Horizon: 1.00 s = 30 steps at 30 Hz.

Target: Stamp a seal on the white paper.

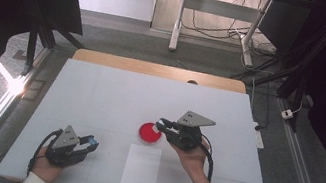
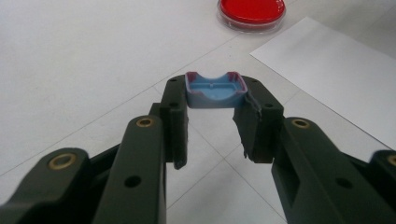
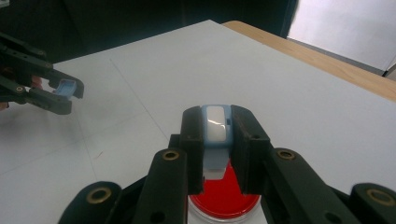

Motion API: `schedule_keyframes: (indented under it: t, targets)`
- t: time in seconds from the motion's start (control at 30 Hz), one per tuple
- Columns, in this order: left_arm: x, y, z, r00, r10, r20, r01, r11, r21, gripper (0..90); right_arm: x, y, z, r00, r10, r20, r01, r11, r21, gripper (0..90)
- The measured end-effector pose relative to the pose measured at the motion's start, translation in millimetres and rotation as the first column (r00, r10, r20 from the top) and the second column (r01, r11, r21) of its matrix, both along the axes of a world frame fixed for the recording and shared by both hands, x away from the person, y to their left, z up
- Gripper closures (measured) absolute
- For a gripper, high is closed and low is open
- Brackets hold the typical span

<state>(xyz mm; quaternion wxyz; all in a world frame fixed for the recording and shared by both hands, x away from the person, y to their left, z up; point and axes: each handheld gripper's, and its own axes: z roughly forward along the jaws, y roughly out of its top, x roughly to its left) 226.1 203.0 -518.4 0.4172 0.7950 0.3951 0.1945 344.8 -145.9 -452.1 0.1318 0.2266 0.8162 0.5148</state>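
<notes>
Left hand-held gripper [image 2: 215, 122] clamped on blue cap [image 2: 215, 90], right hand-held gripper [image 3: 216, 144] clamped on pale-blue piece [image 3: 215, 135] — above red dish [image 3: 223, 198]

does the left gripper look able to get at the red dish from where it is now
Probably yes for reach: bare table lies between the left gripper and the red dish. But its jaws are shut on a blue cap, and the right gripper hovers over the dish.

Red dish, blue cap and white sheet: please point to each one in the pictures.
red dish [image 1: 150, 133]: high view, its red middle.
blue cap [image 2: 215, 90]: left gripper view, its hollow inside.
white sheet [image 1: 141, 169]: high view, its middle.
</notes>
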Motion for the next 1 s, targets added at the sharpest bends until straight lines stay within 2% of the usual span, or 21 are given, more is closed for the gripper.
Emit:
schedule_keyframes:
  t: [0.33, 0.57, 1.0]
  targets:
    - [1.2, -0.1, -1.2, 1.0000, -0.004, -0.007, 0.004, 1.0000, -0.003, 65.1, -8.8, -2.7, -1.3, 0.9998, 0.020, -0.009, -0.020, 0.9998, -0.004, 75.1]
    - [0.9, -0.2, -0.9, 1.0000, -0.002, -0.004, 0.002, 1.0000, -0.005, 65.1, -19.4, -3.3, -1.6, 0.9991, 0.043, 0.003, -0.043, 0.9990, -0.014, 75.1]
    - [1.3, 0.5, -1.4, 1.0000, -0.003, -0.005, 0.003, 1.0000, 0.000, 65.1, -35.1, -7.0, -10.7, 0.9966, 0.082, -0.013, -0.082, 0.9958, -0.041, 75.1]
